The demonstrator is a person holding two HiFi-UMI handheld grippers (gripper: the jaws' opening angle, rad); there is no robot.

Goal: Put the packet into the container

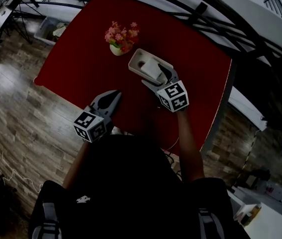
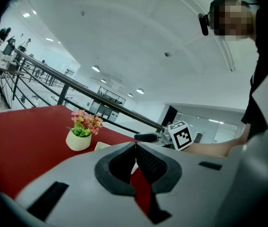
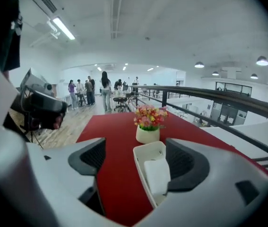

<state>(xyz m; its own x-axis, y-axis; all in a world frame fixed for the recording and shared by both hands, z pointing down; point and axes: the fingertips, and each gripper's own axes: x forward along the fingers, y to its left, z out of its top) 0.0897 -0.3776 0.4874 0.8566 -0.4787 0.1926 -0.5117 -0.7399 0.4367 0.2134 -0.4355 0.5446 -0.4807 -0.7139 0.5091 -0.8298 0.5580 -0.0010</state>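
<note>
The task looks to be at its release step: the soft white rectangular packet lies inside the shallow cream plastic container, which stands near the middle of the dark red table, just on the person's side of a small white pot of pink and red flowers. The right gripper hovers at the container's near end with its jaws spread wide, one over the bare table beside the container and the other over the container itself. In the right gripper view the packet rests along the container's floor, close against the dark pad of the jaw on that view's right. Whether it touches that pad I cannot tell, but nothing is clamped. I judge the packet to be delivered, so what remains is to draw the right gripper up and back toward the table's near edge, jaws kept apart, so that the pad does not drag the packet out or nudge the light container toward the flower pot. The left gripper idles above the table's near edge, well apart from the container; in its own view the jaws meet tip to tip with nothing between them.
</note>
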